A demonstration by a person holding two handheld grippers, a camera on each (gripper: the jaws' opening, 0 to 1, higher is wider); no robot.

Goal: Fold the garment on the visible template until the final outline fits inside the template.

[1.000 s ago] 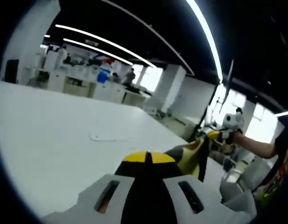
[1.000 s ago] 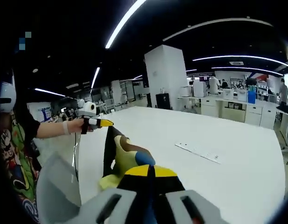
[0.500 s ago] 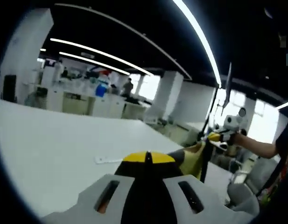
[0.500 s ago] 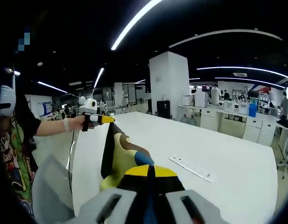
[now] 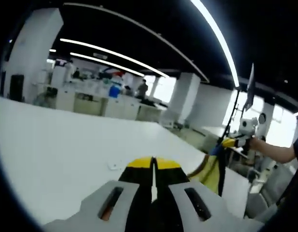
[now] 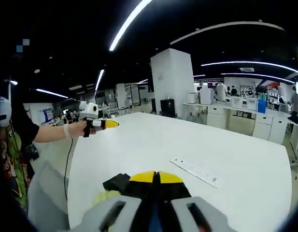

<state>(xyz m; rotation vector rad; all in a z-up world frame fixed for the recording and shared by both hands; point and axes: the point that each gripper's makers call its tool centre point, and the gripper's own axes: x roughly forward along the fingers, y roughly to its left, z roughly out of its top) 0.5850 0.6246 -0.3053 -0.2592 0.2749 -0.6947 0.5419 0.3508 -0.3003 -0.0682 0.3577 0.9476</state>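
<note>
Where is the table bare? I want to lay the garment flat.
The table is bare beyond the white strip, and between that strip and the left gripper. It is crowded only by the right gripper, where the garment bunches.

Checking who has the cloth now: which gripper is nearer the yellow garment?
Right. The garment hangs from the right gripper; the left gripper is held well apart from it.
</note>
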